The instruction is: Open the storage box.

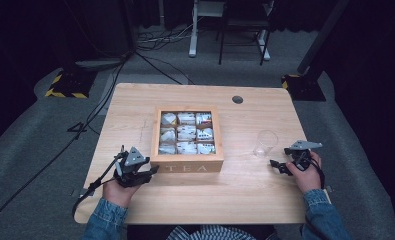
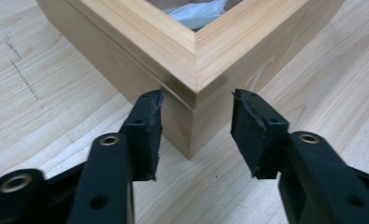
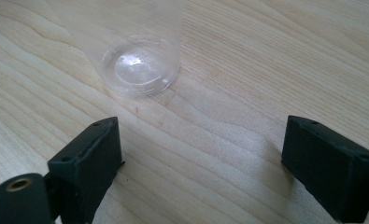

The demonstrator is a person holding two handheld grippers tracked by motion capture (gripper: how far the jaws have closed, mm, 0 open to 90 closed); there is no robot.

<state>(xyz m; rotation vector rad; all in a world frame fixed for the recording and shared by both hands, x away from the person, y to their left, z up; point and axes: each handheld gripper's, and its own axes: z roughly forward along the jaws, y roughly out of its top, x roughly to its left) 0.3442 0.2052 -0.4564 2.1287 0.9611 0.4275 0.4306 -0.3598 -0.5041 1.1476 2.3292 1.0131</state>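
A wooden tea box (image 1: 187, 162), marked TEA on its front wall and without a lid, stands mid-table with several white tea bags (image 1: 186, 133) in its compartments. My left gripper (image 1: 152, 172) sits at the box's near left corner. In the left gripper view that corner of the box (image 2: 173, 42) stands between the gripper's (image 2: 197, 109) two black jaws, which flank it with a gap on the right side. A clear empty glass (image 1: 265, 143) stands right of the box. My right gripper (image 1: 277, 166) rests just right of it, jaws wide, with the glass (image 3: 140, 65) ahead of the gripper (image 3: 201, 149).
The light wooden table (image 1: 235, 195) has a round cable hole (image 1: 237, 99) near its far edge. Cables trail off its left side onto the grey floor. Chair and desk legs stand beyond the far edge.
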